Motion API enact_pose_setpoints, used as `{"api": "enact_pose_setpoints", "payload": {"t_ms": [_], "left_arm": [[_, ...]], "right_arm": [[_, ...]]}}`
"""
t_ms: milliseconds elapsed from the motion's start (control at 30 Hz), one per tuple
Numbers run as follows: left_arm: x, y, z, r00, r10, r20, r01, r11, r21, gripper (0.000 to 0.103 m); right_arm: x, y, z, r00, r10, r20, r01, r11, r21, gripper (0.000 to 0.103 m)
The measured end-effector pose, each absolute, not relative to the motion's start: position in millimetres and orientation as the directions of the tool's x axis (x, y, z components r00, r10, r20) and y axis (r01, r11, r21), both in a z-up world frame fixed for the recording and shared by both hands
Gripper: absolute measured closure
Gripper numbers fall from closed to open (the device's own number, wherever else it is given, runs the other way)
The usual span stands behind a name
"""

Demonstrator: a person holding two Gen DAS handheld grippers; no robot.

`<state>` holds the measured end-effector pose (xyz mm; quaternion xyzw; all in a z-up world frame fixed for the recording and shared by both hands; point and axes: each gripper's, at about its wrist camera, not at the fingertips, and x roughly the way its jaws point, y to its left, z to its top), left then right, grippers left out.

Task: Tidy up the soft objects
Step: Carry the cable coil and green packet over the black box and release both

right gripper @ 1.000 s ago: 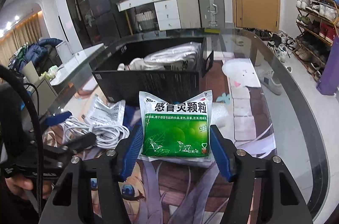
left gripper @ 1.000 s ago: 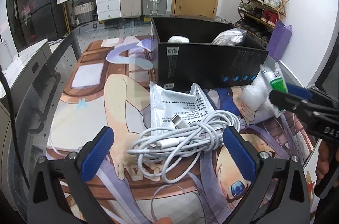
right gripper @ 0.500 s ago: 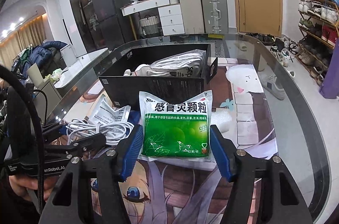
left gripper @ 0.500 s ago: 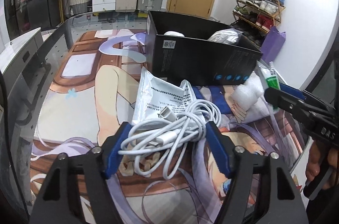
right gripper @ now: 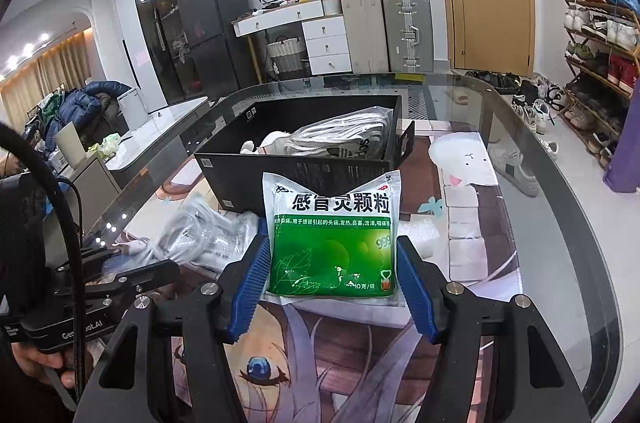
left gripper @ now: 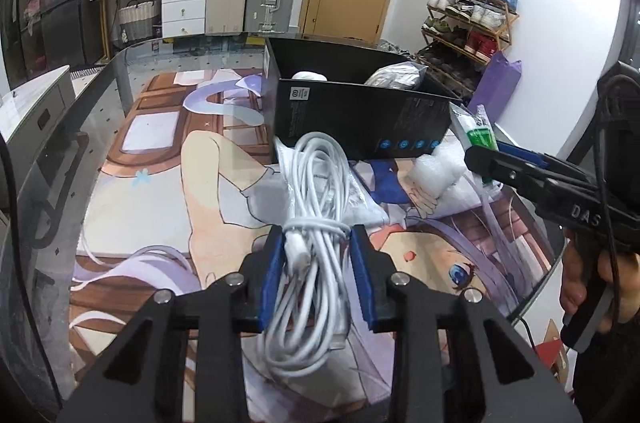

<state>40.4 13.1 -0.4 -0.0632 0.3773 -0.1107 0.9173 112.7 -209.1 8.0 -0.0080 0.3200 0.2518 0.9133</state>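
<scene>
One coiled white charging cable (left gripper: 316, 223); one green-and-white medicine sachet (right gripper: 332, 243); one open black cardboard box (right gripper: 304, 171), centre frame; one crinkled white printed pouch (left gripper: 360, 199); one bubble-wrap wad (left gripper: 436, 175); two blue-padded black grippers (left gripper: 318, 255) (right gripper: 332, 283); three upright suitcases, upper centre.

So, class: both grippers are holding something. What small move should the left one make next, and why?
Probably carry the white cable forward over the black box and let go. The left gripper is shut on the bundle, the box sits just ahead with its top open, and it already holds other soft things. The right gripper holds the green packet, which could follow.
</scene>
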Motion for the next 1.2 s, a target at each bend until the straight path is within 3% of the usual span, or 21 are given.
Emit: {"api": "enact_pose_setpoints", "payload": {"t_ms": [200, 700, 1200], "left_arm": [[38.9, 11.5, -8.8, 0.680, -0.249, -0.690, 0.161, 0.968, -0.190, 0.072], [32.6, 24.3, 42.3, 0.776, -0.278, -0.567, 0.175, 0.957, -0.230, 0.072], [77.7, 18.5, 66.1, 0.799, -0.300, -0.521, 0.196, 0.949, -0.245, 0.072]], "right_arm": [[111.2, -207.7, 9.5, 0.672, 0.456, -0.583, -0.470, 0.871, 0.141, 0.039], [104.4, -211.7, 17.0, 0.680, 0.484, -0.551, -0.488, 0.859, 0.152, 0.039], [116.6, -207.7, 46.5, 0.702, 0.497, -0.510, -0.524, 0.845, 0.102, 0.039]]}}
